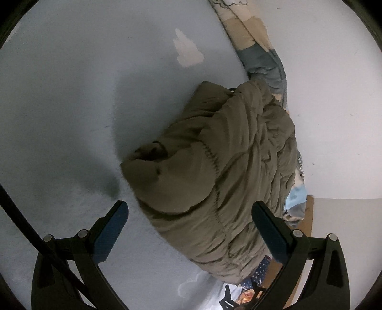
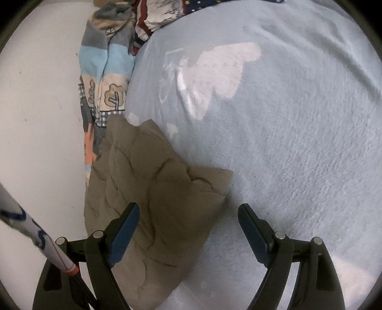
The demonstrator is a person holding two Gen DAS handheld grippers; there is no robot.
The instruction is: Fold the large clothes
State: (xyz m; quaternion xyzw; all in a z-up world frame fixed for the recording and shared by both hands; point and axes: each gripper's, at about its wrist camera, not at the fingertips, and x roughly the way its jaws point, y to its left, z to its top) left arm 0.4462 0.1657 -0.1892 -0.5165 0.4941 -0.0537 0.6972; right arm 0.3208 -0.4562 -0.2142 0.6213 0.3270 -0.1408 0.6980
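Note:
An olive-brown padded jacket (image 1: 214, 171) lies bunched in a folded heap on a pale blue fleece bed cover (image 1: 71, 107), close to the wall. My left gripper (image 1: 189, 207) hovers just above the heap's near end, jaws wide open with nothing gripped. In the right wrist view the same jacket (image 2: 148, 190) shows as a flat quilted panel with a corner pointing right. My right gripper (image 2: 188, 209) is open over that panel's edge; its left finger (image 2: 124, 231) is above the fabric and the right one above the bed cover (image 2: 298, 155).
A patchwork quilt (image 2: 105, 71) in grey, light blue and cream is rolled along the white wall (image 2: 35, 107). More patterned bedding (image 2: 162, 14) lies beyond it. A white patterned cord (image 2: 31, 233) crosses the right view's lower left. A brown cardboard edge (image 1: 308, 214) shows by the wall.

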